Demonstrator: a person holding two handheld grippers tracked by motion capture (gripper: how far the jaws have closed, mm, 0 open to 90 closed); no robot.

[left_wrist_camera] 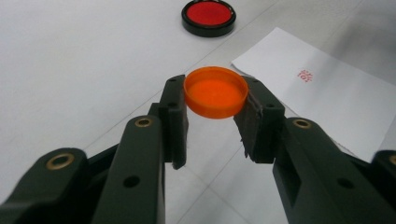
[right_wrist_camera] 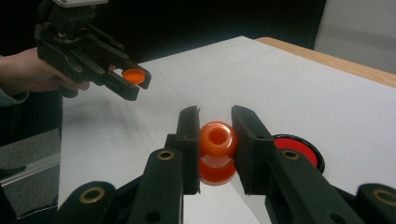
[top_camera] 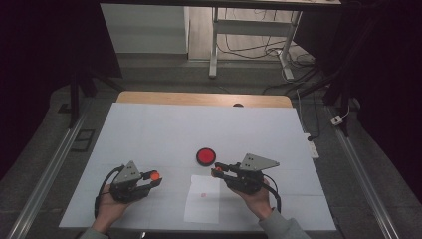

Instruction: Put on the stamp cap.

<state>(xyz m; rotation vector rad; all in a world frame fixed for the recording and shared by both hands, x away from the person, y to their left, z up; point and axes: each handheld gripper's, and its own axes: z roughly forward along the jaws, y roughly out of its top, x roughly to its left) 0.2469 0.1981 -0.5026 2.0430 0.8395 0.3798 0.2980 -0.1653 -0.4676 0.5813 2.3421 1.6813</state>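
My left gripper (top_camera: 154, 178) hangs low over the white table near its front left, shut on a small orange cap (top_camera: 155, 175). In the left gripper view the cap (left_wrist_camera: 215, 93) sits open side up, pinched at its rim between the two pads (left_wrist_camera: 175, 112). My right gripper (top_camera: 219, 171) is shut on an orange spool-shaped stamp (right_wrist_camera: 217, 142), held just above the sheet of paper (top_camera: 202, 199). The paper bears a small red stamp mark (left_wrist_camera: 306, 74). A round red ink pad (top_camera: 205, 156) in a black case lies open just beyond the right gripper.
The white table top (top_camera: 164, 129) stretches wide and bare behind the ink pad, with a wooden edge (top_camera: 199, 97) at the far side. In the right gripper view the left gripper (right_wrist_camera: 135, 79) and the hand holding it show at upper left.
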